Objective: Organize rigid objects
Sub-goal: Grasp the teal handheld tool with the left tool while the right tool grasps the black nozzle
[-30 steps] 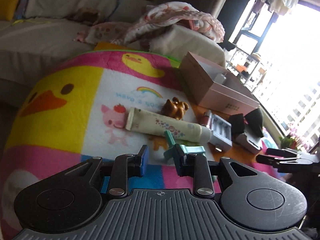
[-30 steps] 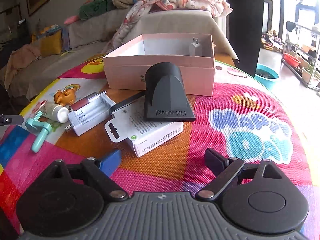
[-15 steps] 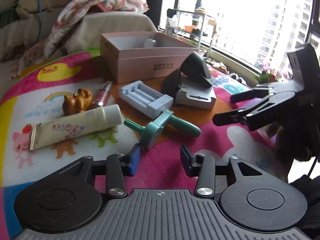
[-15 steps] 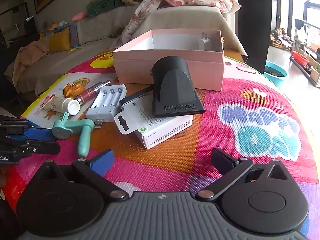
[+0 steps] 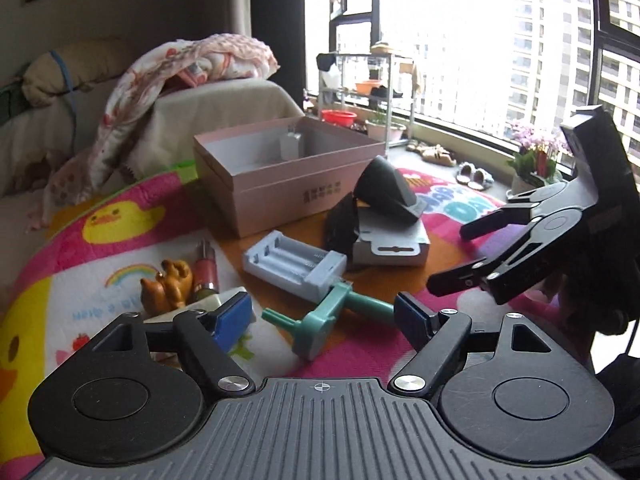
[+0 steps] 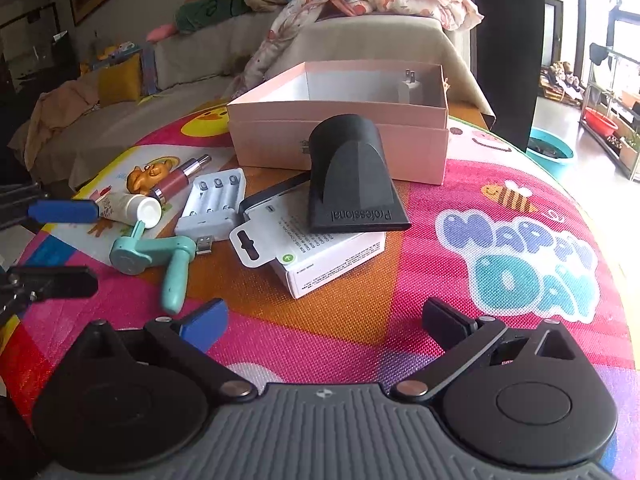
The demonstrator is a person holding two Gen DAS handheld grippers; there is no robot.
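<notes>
**Clutter beside the pink box, both grippers empty**

Teal hand crank (image 5: 328, 322) lying flat on the colourful mat (image 6: 500, 264), between the spread fingers of the left gripper (image 5: 322, 316) in the left wrist view, touched by neither; handle end pointing toward the right gripper (image 5: 486, 256). Just behind it, pale battery charger (image 5: 294, 264) with its USB plug close to the crank. Beside that, white retail carton (image 6: 324, 258) with black dryer nozzle (image 6: 354, 182) resting on top, lettering "Professional" legible in the right wrist view. Further back, open pink box (image 5: 288, 186) holding a white plug adapter (image 6: 410, 88) upright in a far corner; rest of the box floor hidden by its near wall.

To the left of the charger: pink-bodied cosmetic tube with metal cap (image 6: 180, 178), brown toy figure (image 5: 168, 288), and cream tube (image 6: 128, 208) with its white cap close to the crank. From the left wrist, cream tube mostly hidden behind the blue finger pad (image 5: 232, 318), only its cap end showing.

Left gripper wide apart, holding nothing. Right gripper (image 6: 324, 318) likewise spread wide over bare mat, grasping nothing; seen from the left wrist hovering at the right, hand behind it dark and hard to make out. Left fingertips (image 6: 64, 212) cut off at the frame's left edge in the right wrist view.

Behind the mat, sofa with a patterned blanket (image 5: 180, 64); counter surface under the mat not visible.
</notes>
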